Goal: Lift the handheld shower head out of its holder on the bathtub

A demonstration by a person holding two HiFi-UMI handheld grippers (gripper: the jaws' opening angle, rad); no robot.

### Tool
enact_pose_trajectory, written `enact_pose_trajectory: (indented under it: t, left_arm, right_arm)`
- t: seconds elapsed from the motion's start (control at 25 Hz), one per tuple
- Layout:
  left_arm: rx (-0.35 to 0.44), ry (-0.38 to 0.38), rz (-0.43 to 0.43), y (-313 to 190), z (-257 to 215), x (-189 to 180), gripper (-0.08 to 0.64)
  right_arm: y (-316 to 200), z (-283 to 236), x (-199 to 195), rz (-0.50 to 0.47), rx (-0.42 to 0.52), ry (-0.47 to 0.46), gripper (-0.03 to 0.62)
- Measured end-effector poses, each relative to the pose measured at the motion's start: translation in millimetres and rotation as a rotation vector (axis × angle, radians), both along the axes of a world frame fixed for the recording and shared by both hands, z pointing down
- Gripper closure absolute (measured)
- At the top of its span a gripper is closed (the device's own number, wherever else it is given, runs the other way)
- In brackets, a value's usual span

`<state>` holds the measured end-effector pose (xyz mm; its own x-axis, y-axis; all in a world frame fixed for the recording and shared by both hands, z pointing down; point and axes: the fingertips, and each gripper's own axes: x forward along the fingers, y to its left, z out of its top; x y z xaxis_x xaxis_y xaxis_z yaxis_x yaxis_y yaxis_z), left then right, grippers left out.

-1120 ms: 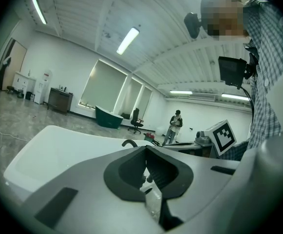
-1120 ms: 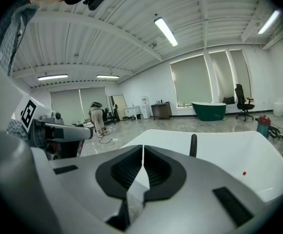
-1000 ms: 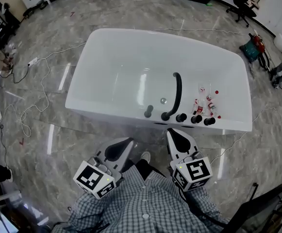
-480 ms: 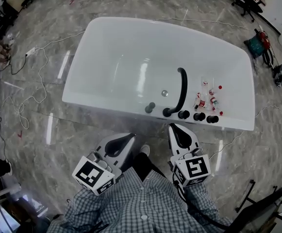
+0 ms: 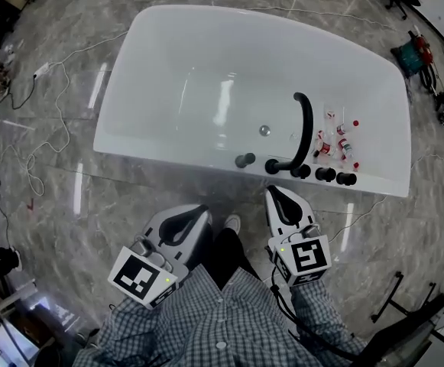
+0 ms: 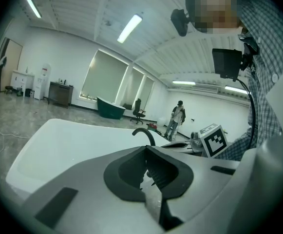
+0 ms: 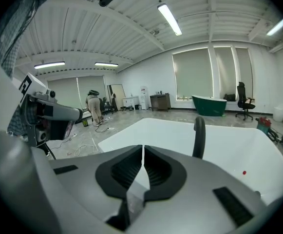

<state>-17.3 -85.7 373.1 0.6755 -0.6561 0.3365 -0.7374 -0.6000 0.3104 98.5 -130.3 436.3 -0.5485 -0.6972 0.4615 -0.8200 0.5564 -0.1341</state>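
Note:
A white bathtub (image 5: 168, 82) stands on the marble floor ahead of me. A black arched spout (image 5: 304, 128) rises from its near rim, in a row of black fittings (image 5: 325, 174); one more fitting (image 5: 245, 160) stands apart on the left. Which of them is the handheld shower head I cannot tell. My left gripper (image 5: 196, 212) and right gripper (image 5: 277, 196) hover side by side short of the rim, both shut and empty. The spout (image 6: 144, 133) shows past the left gripper (image 6: 146, 149), and the same spout (image 7: 198, 136) past the right gripper (image 7: 142, 148).
Small red-capped bottles (image 5: 335, 138) lie inside the tub at its right end. Cables (image 5: 50, 136) trail over the floor to the left. My shoe (image 5: 231, 223) is just before the tub. A teal tub (image 7: 208, 104) and people (image 7: 94, 108) stand far off.
The tub has grown larger and shifted up in the head view as I lean in. Both grippers have sunk a little and edged toward the rim, still shut.

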Motion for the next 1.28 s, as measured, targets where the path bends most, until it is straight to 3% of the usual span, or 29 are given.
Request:
enact_pose_trajectory:
  t: [1.04,1.2,1.28]
  left_arm:
    - [-0.103,0.034,-0.035,-32,86,-27,0.554]
    - [-0.083,0.068,-0.039,-42,98,-28,0.554]
    - [-0.124,0.054,-0.031,-43,111,-30,0.554]
  right_arm:
    - [-35,137,-30,-0.058,-0.145,0.064,0.571]
    - [-41,158,-34,-0.066,-0.170,0.081,0.571]
    - [-46,169,-35,-0.066,-0.180,0.088,0.571]
